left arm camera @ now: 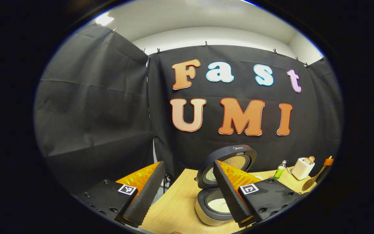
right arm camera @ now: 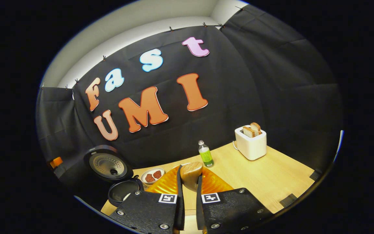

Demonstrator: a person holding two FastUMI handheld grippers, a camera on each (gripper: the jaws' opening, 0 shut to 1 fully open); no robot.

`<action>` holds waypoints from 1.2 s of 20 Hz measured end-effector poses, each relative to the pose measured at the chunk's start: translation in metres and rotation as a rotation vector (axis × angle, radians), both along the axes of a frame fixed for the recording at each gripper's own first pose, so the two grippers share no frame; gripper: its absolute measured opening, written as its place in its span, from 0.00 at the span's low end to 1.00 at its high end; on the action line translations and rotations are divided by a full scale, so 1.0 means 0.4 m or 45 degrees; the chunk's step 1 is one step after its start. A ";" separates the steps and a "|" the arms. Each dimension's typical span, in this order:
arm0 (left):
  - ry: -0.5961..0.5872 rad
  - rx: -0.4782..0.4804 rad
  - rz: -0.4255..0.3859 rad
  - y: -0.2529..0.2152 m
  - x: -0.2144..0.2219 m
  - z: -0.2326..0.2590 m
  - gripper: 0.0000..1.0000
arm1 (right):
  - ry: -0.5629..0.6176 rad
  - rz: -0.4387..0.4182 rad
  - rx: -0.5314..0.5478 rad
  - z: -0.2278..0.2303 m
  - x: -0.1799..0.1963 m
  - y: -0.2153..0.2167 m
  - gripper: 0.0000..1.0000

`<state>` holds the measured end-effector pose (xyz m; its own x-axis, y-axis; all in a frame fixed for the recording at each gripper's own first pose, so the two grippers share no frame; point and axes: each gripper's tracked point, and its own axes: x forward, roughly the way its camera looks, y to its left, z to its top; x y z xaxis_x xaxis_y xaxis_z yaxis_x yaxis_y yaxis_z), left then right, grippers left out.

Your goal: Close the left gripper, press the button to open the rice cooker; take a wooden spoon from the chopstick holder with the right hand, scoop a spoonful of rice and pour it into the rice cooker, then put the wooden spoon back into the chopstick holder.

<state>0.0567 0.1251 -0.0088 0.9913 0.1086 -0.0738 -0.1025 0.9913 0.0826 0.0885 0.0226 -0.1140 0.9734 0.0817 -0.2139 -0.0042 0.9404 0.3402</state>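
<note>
The rice cooker [left arm camera: 221, 208] stands open on the wooden table, its dark round lid [left arm camera: 229, 161] tilted up and back. The inner pot looks pale inside. My left gripper [left arm camera: 188, 165] hangs open above the table's left end, with nothing between its fingers and the cooker just behind its right finger. My right gripper [right arm camera: 190, 182] is shut on the handle of the wooden spoon [right arm camera: 191, 171], whose bowl stands up in front of the fingers. In the left gripper view the spoon [left arm camera: 312, 182] shows at far right. The open cooker [right arm camera: 122, 190] lies to the left of my right gripper.
A small plate [right arm camera: 153, 175] with red pieces sits beside the cooker. Behind it stand a green bottle [right arm camera: 205, 155] and a white toaster [right arm camera: 251, 141] with bread slices. Bare table [right arm camera: 271, 178] stretches to the right. Black cloth walls close off the back and sides.
</note>
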 end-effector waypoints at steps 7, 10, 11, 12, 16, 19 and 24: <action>-0.016 0.057 0.049 -0.015 -0.031 0.036 0.98 | 0.114 0.012 0.068 -0.182 0.014 -0.037 0.14; -0.021 0.073 0.069 -0.017 -0.052 0.052 0.97 | 0.170 0.027 0.107 -0.261 0.027 -0.036 0.14; -0.019 0.084 0.075 -0.017 -0.056 0.055 0.97 | 0.178 0.036 0.115 -0.282 0.029 -0.036 0.14; -0.018 0.091 0.074 -0.022 -0.062 0.059 0.97 | 0.185 0.047 0.129 -0.299 0.032 -0.035 0.14; -0.030 0.120 0.057 -0.049 -0.078 0.084 0.97 | 0.188 0.073 0.181 -0.339 0.035 -0.045 0.14; -0.042 0.143 0.047 -0.071 -0.083 0.091 0.98 | 0.213 0.052 0.188 -0.363 0.026 -0.081 0.18; -0.019 0.091 0.016 -0.114 -0.071 0.070 1.00 | 0.239 -0.005 0.172 -0.365 0.014 -0.143 0.28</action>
<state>0.0285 0.0795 0.0191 0.9908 0.1259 -0.0506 -0.1170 0.9816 0.1512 0.0942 -0.0346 -0.2600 0.9180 0.1178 -0.3786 0.0749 0.8861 0.4573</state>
